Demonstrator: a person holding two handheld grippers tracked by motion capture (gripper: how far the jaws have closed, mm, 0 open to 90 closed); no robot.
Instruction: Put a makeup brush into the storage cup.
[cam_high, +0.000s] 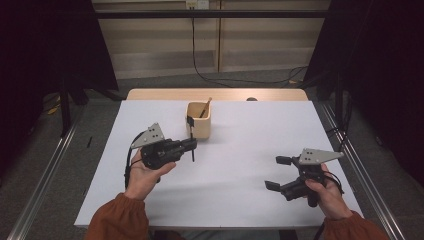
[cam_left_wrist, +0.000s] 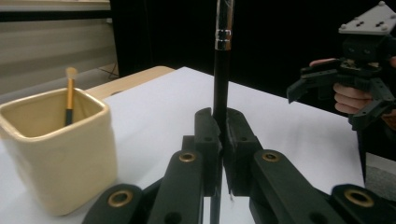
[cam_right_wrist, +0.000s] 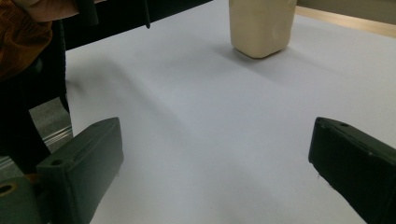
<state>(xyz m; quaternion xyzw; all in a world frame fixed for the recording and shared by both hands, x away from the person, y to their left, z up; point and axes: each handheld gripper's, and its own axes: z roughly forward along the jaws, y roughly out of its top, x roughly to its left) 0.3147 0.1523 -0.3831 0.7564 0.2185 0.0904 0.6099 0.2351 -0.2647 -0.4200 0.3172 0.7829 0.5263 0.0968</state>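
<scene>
We read no writing; our left gripper (cam_left_wrist: 219, 135) clamps a black brush (cam_left_wrist: 220, 70), top cut off; right gripper (cam_right_wrist: 215, 154) fingers spread.

A brush (cam_high: 205, 108) stands in the cup (cam_high: 199, 127) mid-table (cam_high: 250, 130).

Both forearms wear rust-orange ribbed sleeves gathered at the cuffs, at the lower left and lower right of the high view. Each hand carries a black claw, the left claw (cam_high: 192, 145) and the right claw (cam_high: 278, 172), topped by a grey three-cornered plate dotted with small screws. Brass-coloured rivets mark the black jaw links, and a black cable trails from each body.
</scene>
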